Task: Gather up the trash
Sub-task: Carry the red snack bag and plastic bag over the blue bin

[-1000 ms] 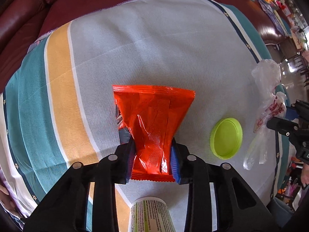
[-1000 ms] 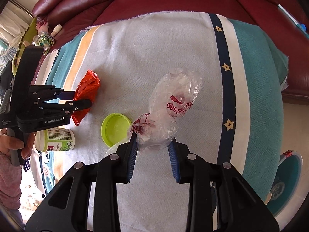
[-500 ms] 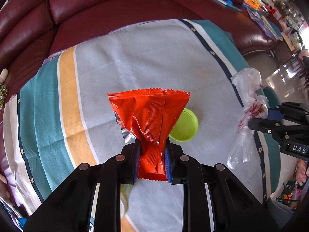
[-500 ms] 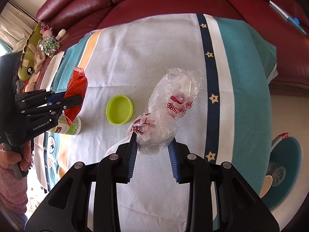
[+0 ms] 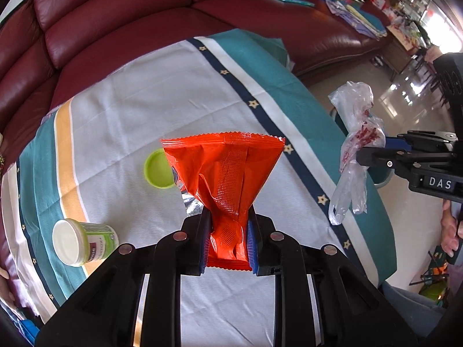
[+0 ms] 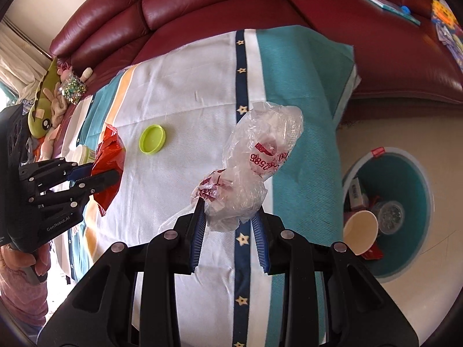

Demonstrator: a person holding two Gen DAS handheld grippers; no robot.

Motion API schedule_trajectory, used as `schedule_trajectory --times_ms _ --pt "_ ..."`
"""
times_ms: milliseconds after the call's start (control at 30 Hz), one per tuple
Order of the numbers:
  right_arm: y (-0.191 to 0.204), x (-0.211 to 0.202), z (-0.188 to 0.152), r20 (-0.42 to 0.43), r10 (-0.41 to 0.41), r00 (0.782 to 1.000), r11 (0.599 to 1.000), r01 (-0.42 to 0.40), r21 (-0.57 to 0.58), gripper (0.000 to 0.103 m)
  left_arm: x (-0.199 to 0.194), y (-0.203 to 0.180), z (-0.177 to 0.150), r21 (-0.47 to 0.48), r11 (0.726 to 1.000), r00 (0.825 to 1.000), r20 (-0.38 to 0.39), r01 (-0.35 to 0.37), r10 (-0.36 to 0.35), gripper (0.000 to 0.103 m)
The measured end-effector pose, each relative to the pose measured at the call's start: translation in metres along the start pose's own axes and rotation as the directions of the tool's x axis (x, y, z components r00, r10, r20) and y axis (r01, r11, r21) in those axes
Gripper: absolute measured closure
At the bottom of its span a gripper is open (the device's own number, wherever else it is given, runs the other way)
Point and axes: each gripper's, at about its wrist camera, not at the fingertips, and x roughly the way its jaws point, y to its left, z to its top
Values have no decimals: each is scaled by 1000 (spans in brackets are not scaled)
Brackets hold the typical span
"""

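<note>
Left gripper [image 5: 227, 240]: clamped on the lower end of the wrapper [image 5: 225, 170]; the red wrapper fans out toward 12 o'clock above the cloth [image 5: 139, 110], clear of it.
Right gripper [image 6: 228, 231]: clamped on the bag [image 6: 257, 167]; the clear bag with red print stands up from the jaws and hangs in the air over the cloth's teal border.
Cross view, left wrist: the right gripper enters at 3 o'clock, the bag trailing down from its tips.
Cross view, right wrist: the left gripper enters at 9 o'clock with the wrapper in its tips.
Lid [image 5: 157, 169]: lime green, flat on the cloth, at 10 o'clock of the wrapper in the left wrist view, partly hidden behind it.
Tub [image 5: 84, 241]: white and green, lying on its side on the cloth at 8 o'clock of the left wrist view.
Bin [image 6: 416, 167]: teal, on the floor at 3 o'clock of the right wrist view; a paper cup [image 6: 360, 231] and other litter lie inside.
Sofa [image 5: 121, 23]: dark red leather, under and behind the cloth.
</note>
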Motion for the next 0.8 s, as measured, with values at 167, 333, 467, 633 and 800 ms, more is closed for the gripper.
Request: schedule_trajectory --times_ms 167,333,467,633,800 --pt "-40 -24 -17 28 -23 999 998 22 52 74 -1 -45 3 49 998 1000 -4 26 -26 81" --pt "-79 -46 -33 50 -63 997 994 58 97 74 3 -89 12 99 993 998 -9 58 -57 81" --pt "-115 -61 -43 61 -104 993 985 94 143 74 9 -126 21 144 985 996 -19 91 -89 81" --pt "-157 -67 -52 52 -150 987 971 137 197 74 24 -166 35 179 974 990 -37 138 -134 81" --pt "-192 -58 -61 14 -175 984 956 167 240 73 43 -201 45 214 960 983 -66 183 -173 80"
